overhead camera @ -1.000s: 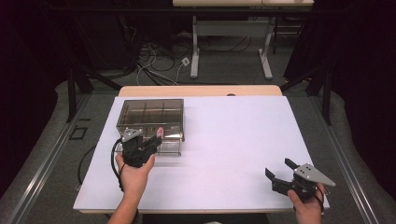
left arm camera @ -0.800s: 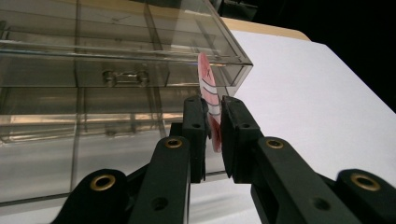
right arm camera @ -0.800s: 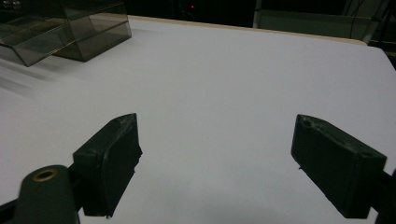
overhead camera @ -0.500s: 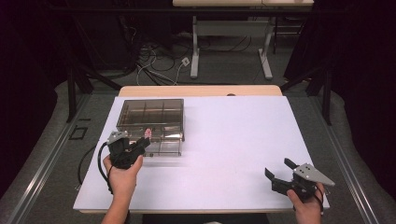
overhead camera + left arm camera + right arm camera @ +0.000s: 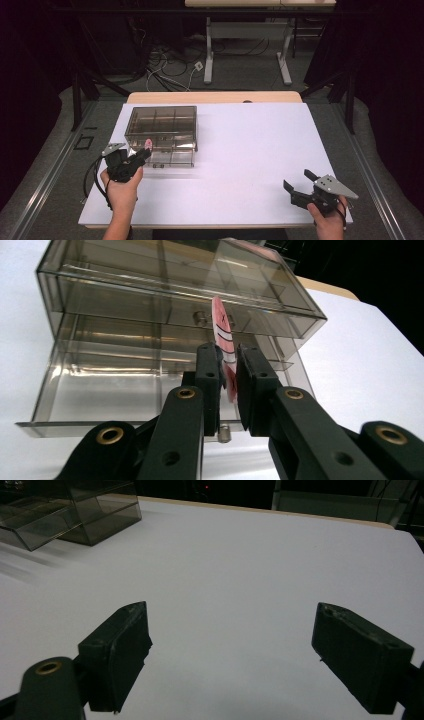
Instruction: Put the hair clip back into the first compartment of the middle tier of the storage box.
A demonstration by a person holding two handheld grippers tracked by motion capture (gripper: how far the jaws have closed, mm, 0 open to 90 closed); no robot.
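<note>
At the near right edge of the white surface (image 5: 240,165), the right tool (image 5: 299,183) is resting in the person's hand with its jaws standing wide apart and nothing between them; in the right gripper view they are framing bare white surface. It is sitting where it was a second ago.

At the near left, the left tool (image 5: 142,155) is pinching a small pink and white card (image 5: 222,340) between its narrow jaws. In the left gripper view the card is standing upright, its lower part hidden between the pads and its upper part sticking up in front of the box. Compared with the earlier frames, the left hand (image 5: 121,189) is sitting farther left and a little nearer the person, and the card is now lying just in front of the box's near left corner instead of over its near middle.

Farther back on the left half of the surface, the smoked clear plastic drawer box (image 5: 161,125) is standing with its lowest drawer (image 5: 125,390) pulled out toward the person, as before.
</note>
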